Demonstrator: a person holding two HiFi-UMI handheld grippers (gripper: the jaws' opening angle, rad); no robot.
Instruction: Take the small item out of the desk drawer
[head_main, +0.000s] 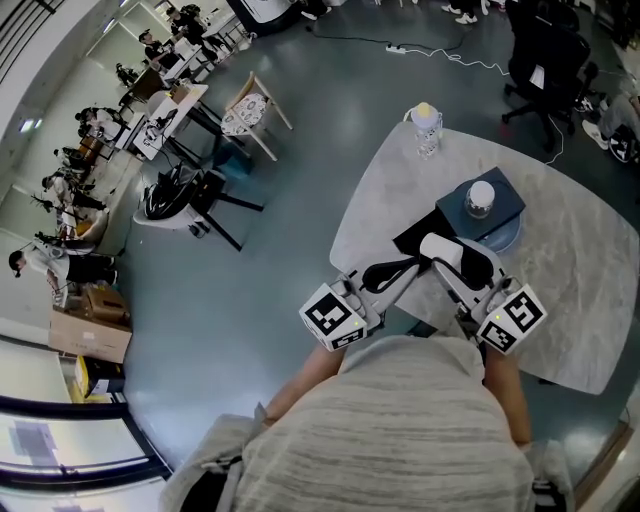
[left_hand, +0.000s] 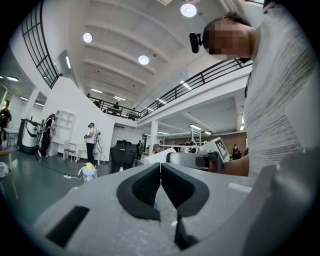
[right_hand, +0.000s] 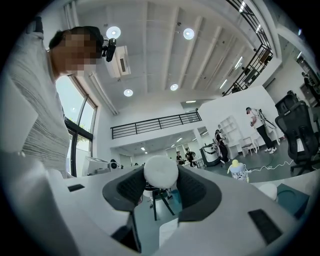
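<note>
My right gripper (right_hand: 161, 186) is shut on a small white ball (right_hand: 161, 171), which sits between both dark pads. In the head view that gripper (head_main: 443, 247) hovers over the near-left part of the grey table (head_main: 580, 300), just in front of a dark blue box (head_main: 503, 206). A white round knob-like thing (head_main: 481, 196) rests on top of the box. A dark flat part (head_main: 418, 238) juts from the box toward the table's edge. My left gripper (left_hand: 160, 181) is shut with nothing in it, and it hangs beside the right one (head_main: 392, 271).
A small bottle with a yellow cap (head_main: 425, 124) stands at the table's far corner. Beyond the table lie open floor, a black office chair (head_main: 548, 62), a light wooden chair (head_main: 252, 110), and desks with people far to the left. A cable runs across the floor.
</note>
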